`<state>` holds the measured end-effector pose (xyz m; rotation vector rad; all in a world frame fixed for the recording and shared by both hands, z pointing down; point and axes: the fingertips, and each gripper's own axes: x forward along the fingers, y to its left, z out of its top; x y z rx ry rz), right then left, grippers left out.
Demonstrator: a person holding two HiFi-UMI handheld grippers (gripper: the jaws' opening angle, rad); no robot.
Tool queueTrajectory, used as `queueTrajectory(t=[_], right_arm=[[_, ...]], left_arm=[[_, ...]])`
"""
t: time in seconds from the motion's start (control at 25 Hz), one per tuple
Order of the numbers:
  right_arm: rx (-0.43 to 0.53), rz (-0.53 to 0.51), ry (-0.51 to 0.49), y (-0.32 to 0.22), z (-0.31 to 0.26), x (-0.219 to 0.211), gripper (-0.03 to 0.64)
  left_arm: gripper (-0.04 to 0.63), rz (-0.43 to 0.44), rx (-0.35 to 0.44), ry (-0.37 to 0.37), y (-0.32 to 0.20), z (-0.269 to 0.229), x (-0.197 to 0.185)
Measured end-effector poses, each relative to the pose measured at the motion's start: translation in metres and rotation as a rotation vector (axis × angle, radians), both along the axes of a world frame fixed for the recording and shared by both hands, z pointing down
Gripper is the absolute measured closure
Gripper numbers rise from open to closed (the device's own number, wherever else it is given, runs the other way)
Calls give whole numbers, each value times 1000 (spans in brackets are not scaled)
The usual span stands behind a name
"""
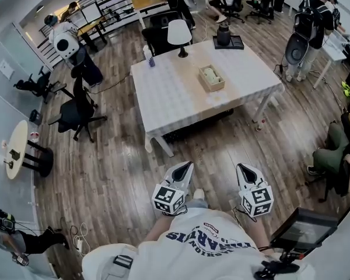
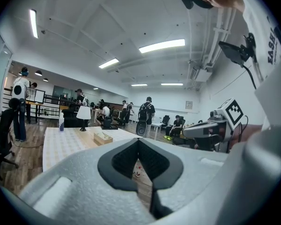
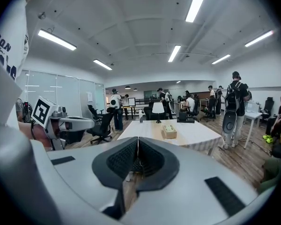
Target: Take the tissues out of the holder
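You are holding both tongs low in front of you, over the wooden floor and well short of the counter. The left tongs are pressed together, tips meeting with nothing between them. The right tongs are pressed together too, and empty. The tissue holder is sitting on the counter, right of its middle. It is a wooden box with pale tissues showing in its open top, far from both tongs. A white lamp is standing at the counter's far edge.
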<state>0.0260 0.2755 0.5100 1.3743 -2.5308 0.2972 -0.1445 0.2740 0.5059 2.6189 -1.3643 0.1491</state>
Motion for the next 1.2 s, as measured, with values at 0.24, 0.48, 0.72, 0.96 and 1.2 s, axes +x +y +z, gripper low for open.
queueTrajectory(t=[0.24,0.48,0.72,0.96,1.2], right_arm=[[-13,25,10,-30,-4,-16,607],[-38,52,9,-66,4,-34,607],[-71,54,3,-90,16,-50,607],[-95,65,-5,-115,27,-50,607],[-102,44,-18,-158,40,-50,607]], left_arm=[[591,-1,-30,0,-41,7,-20],[591,14,-18,1,-77,12,-45],[591,5,-39,-10,-109,29,-69],[591,-1,-60,-26,-136,38,-73],[591,21,-63,-38,-164,46,-55]])
